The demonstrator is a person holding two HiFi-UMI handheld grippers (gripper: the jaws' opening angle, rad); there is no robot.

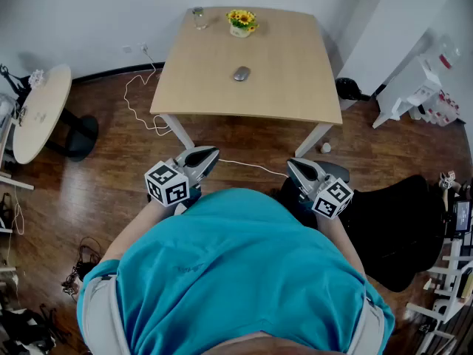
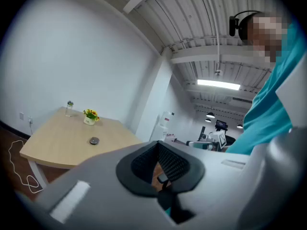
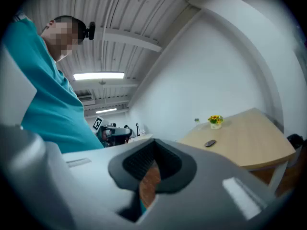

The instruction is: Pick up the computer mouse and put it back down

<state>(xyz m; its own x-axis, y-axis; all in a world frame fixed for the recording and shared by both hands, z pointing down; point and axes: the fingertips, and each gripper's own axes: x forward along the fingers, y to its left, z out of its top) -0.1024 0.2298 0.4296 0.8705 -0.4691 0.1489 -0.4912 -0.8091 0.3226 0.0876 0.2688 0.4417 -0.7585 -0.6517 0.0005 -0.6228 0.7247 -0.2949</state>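
The wooden table [image 1: 288, 87] fills the upper centre of the head view. Lower in the frame I hold my left gripper [image 1: 210, 154] and right gripper [image 1: 291, 164] well short of it, all 4 jaws closed tip to tip on nothing. The flower pot [image 1: 241, 24] sits near the table's top edge. The computer mouse [image 1: 241, 73] lies mid-table, just below the pot.

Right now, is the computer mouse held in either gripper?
No, the computer mouse lies on the wooden table, far from the left gripper and the right gripper.
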